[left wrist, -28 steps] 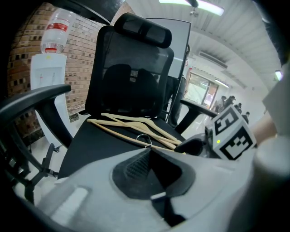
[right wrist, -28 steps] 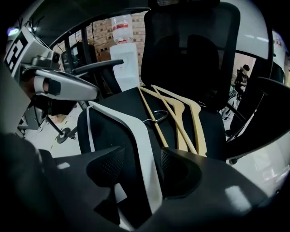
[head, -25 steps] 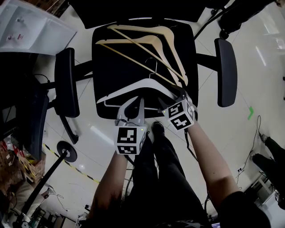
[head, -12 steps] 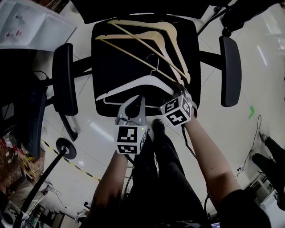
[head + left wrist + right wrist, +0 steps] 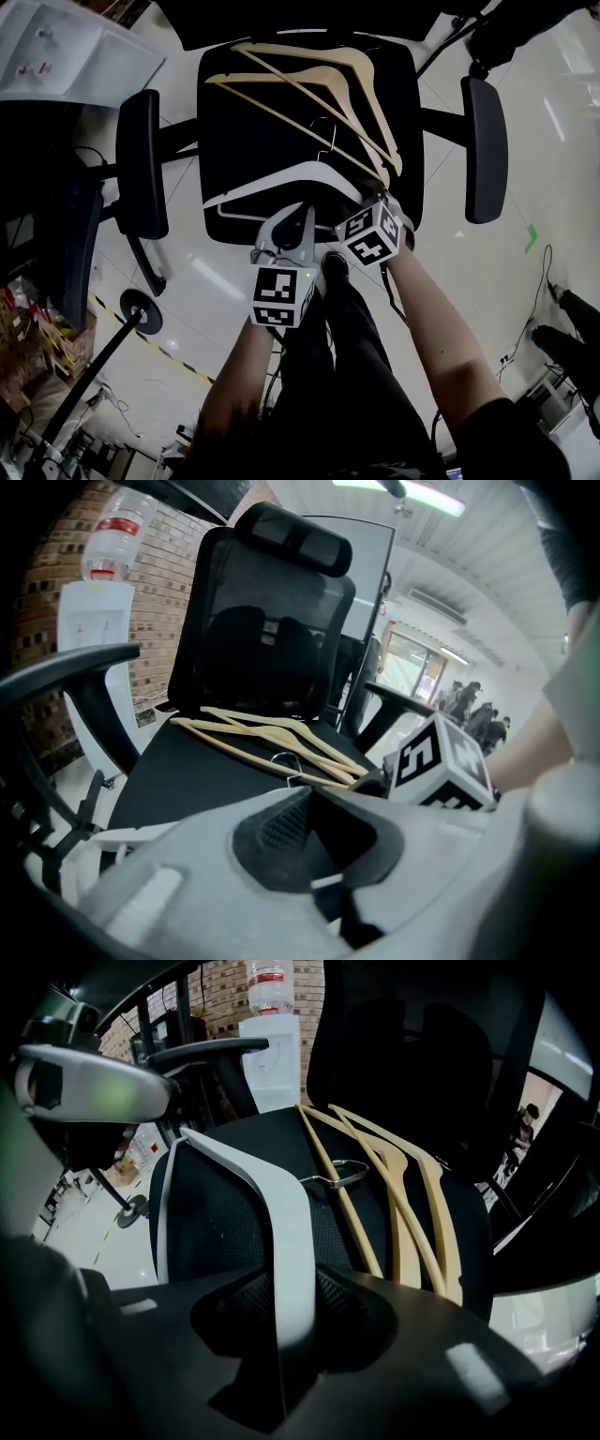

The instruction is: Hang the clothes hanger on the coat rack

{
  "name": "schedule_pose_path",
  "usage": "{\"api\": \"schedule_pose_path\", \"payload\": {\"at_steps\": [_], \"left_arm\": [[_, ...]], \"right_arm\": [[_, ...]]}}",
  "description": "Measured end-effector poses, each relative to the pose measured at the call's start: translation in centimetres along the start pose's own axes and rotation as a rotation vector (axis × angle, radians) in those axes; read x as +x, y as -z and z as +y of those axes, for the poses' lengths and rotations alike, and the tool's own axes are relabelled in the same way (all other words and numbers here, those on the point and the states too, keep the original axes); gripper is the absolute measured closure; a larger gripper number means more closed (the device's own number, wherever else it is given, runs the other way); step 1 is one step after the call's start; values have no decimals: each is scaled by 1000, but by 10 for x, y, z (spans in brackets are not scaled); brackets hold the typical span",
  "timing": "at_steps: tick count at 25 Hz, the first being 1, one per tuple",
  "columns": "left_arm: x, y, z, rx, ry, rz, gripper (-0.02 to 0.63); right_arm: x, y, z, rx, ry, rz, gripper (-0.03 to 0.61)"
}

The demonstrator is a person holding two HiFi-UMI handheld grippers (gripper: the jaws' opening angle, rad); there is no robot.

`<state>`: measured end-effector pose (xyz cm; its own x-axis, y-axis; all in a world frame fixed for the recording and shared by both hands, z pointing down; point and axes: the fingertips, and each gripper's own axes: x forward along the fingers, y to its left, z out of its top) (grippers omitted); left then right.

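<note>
A white hanger (image 5: 281, 183) lies on the black seat (image 5: 244, 150) of an office chair, its metal hook (image 5: 326, 141) pointing toward two wooden hangers (image 5: 309, 80) behind it. My right gripper (image 5: 375, 197) is at the white hanger's right arm. In the right gripper view that white arm (image 5: 281, 1222) runs between the jaws, which have just been closing and now press on it. My left gripper (image 5: 289, 217) hovers at the seat's front edge, open with nothing between its fingers. No coat rack is in view.
The chair's armrests (image 5: 141, 164) (image 5: 483, 136) flank the seat and its tall backrest (image 5: 262, 621) rises behind. A water dispenser (image 5: 272, 1044) stands by a brick wall. A white bin (image 5: 66, 56) sits at the upper left. The person's legs and a shoe (image 5: 333, 267) are below the grippers.
The right gripper's marker cube has shifted slightly left and tilted over the white hanger's arm. The left gripper and the hangers lie as before.
</note>
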<state>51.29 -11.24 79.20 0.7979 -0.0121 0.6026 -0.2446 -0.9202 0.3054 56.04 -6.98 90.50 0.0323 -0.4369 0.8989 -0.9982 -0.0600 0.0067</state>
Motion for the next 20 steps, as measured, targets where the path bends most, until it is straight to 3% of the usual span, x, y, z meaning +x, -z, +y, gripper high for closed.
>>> {"api": "schedule_pose_path", "payload": {"at_steps": [5,10,20], "left_arm": [[-9,-3,0,51,-5,-32,609],[-17,-10,-3,1,-7,-40,609],[-49,-44,-6,38,-62,-125,609]], "right_arm": [[-10,-5,-2,-19,41,-17,451],[-20,-14,-6,-22,62,-50,453],[-69,-34,-9,-45,124,-141,453]]}}
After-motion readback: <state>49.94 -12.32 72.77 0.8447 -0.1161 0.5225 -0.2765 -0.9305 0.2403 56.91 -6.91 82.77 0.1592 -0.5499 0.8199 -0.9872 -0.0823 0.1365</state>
